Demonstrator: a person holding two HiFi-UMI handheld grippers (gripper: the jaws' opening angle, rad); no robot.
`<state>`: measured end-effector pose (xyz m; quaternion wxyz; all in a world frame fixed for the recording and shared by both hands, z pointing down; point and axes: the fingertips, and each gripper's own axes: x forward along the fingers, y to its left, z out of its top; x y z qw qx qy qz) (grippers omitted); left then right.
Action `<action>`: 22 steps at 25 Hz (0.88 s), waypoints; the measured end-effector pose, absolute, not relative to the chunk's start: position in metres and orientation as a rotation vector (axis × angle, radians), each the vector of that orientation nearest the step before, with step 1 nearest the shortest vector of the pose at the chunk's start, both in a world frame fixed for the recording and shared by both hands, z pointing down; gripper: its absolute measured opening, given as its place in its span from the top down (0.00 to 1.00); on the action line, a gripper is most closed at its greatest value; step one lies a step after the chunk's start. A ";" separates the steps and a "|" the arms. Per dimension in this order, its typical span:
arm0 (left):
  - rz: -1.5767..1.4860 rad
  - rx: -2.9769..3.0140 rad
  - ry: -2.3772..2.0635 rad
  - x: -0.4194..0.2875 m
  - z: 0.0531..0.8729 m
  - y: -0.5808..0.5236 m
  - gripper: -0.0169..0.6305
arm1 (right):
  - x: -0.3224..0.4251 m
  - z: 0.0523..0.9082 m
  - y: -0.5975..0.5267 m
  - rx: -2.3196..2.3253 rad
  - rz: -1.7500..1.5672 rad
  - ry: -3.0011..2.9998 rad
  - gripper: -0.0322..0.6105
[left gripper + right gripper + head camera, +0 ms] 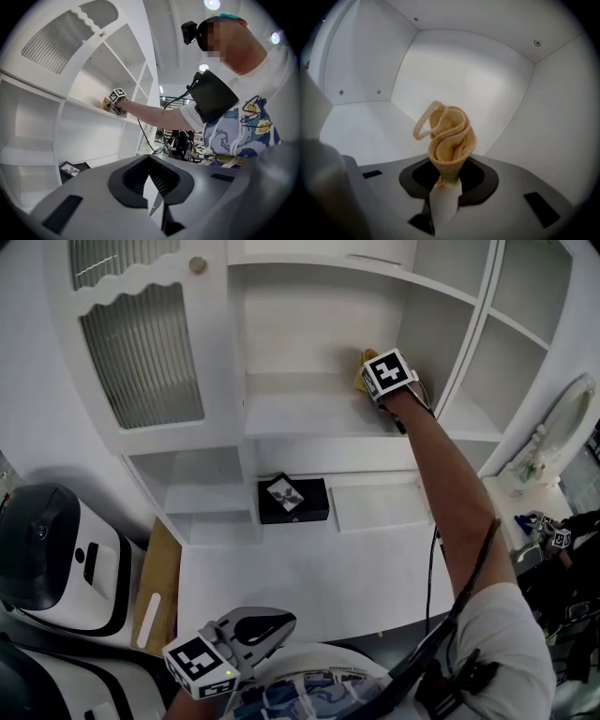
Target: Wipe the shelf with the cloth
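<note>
**Right gripper view: cloth pinched, ready to press on the board**

The right gripper (444,187) has its jaws closed on the lower end of the yellow cloth (449,138). The cloth stands out ahead of them as a rolled bunch, with a loop at its left. The shelf (365,126) board lies below and to the left of the jaws, and the back corner is straight ahead. Whether the cloth touches the board cannot be told here.

To wipe well, I judge the bunch should be tipped down until its broad side presses the board. It should then be drawn in long, overlapping strokes out from the corner, with a firm grip.

The head view adds what this one lacks. The board runs well to the left of the right gripper, and a black box (292,500) sits on the level below it. The left gripper (151,187), its jaws together and empty in its own view, hangs low, well apart from the shelf.
</note>
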<state>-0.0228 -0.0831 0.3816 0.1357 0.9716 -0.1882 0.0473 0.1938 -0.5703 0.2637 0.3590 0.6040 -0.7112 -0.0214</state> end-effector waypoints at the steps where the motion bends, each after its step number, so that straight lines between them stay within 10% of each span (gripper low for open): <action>1: 0.136 2.813 -0.545 -0.023 0.382 -0.083 0.95 | 0.193 0.260 -0.570 1.572 -0.061 -1.848 0.77; 22: 0.100 2.747 -0.735 -0.075 0.390 -0.060 0.95 | -0.059 0.260 -0.528 1.114 -0.044 -2.295 0.77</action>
